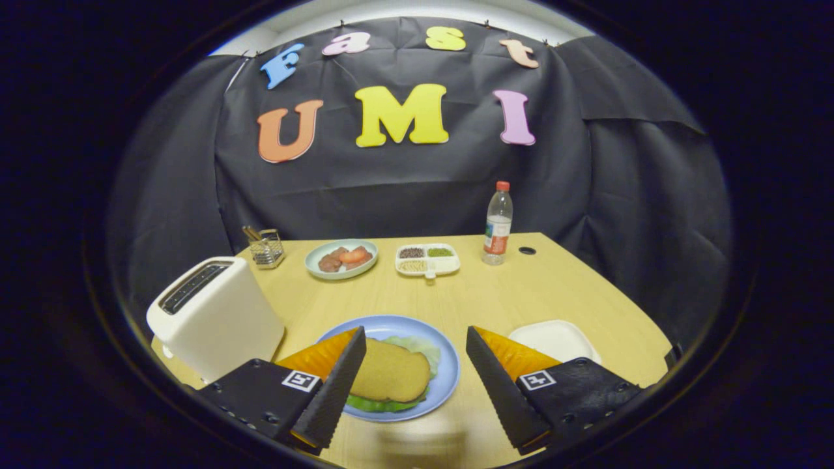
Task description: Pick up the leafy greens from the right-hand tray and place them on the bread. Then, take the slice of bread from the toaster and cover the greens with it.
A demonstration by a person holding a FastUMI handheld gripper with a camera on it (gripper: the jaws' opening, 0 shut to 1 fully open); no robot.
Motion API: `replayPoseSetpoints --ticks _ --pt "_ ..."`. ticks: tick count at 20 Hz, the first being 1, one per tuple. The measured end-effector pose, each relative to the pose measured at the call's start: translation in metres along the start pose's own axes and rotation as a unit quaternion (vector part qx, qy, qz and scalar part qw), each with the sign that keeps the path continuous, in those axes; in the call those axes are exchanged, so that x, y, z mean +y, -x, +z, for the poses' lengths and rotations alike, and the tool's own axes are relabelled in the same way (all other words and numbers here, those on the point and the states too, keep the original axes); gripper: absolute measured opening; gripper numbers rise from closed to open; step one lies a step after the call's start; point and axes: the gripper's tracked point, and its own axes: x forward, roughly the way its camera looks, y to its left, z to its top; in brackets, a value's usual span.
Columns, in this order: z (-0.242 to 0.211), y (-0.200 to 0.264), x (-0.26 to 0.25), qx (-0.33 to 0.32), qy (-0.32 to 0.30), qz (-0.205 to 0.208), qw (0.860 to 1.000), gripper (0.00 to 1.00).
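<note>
Bread slice (pixel 391 372) lying flat on top of the leafy greens (pixel 417 346), whose green edges show past it at the far side and the near side; both rest on the blue plate (pixel 449 371) on the counter (pixel 521 293). My tool (pixel 417 384) hangs just above the plate with its fingers (pixel 335 391) spread wide apart, gripping nothing; the bread sits between them, nearer my left finger. The white toaster (pixel 218 316) stands to the left of the plate, slots upward. The empty white tray (pixel 554 339) lies to the right, beyond my right finger. At the far edge of the counter: a wire holder (pixel 266 247), a plate of sliced food (pixel 342 258), a divided dish (pixel 427 259) and a water bottle (pixel 498 225).
</note>
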Motion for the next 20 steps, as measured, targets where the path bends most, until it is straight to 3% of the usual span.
replayPoseSetpoints --ticks 10,15,20 --pt "0.089 0.132 -0.001 -0.138 0.016 0.008 0.990 0.95" --pt "0.110 0.190 -0.005 -0.181 0.012 0.025 0.983 0.95" --pt "0.117 0.232 -0.019 -0.206 0.010 0.017 0.978 0.94"
